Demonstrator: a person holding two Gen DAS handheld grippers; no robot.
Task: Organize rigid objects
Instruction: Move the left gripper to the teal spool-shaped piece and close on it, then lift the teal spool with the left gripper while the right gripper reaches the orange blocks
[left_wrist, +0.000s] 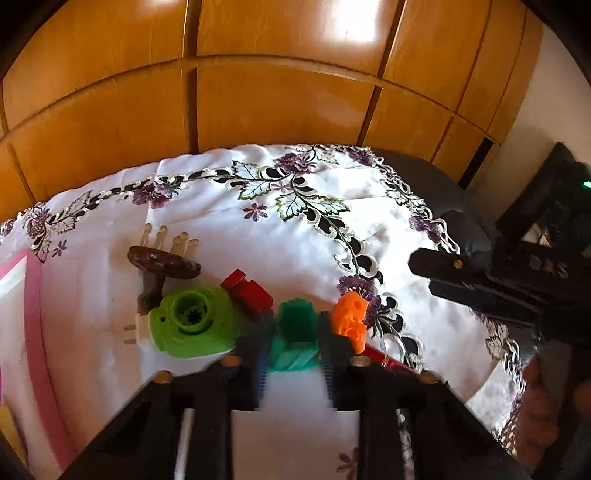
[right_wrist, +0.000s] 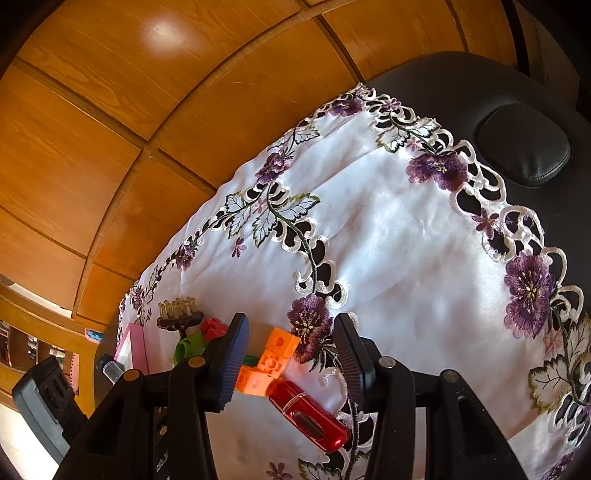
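Currently, left tongs (left_wrist: 293, 341) are closing on a teal green ridged plastic piece (left_wrist: 295, 338), pads touching both its sides; right tongs (right_wrist: 290, 360) are hanging open and empty over the cluster.

Items lying grouped near the tabletop's near edge:
- lime green round part (left_wrist: 192, 321)
- dark red block (left_wrist: 249, 291)
- orange building blocks (right_wrist: 271, 360)
- red USB stick (right_wrist: 308, 415), nearest the right tongs
- brown mushroom-shaped comb holder (left_wrist: 162, 264)
- pink-edged box (left_wrist: 33, 325) at the left edge

Step, by judgement: picking up the teal piece; next is calling for a lift toward the box.

Surface: white embroidered tablecloth (right_wrist: 388, 236) with purple flowers. Room: wooden cabinet doors (left_wrist: 258, 92) behind.
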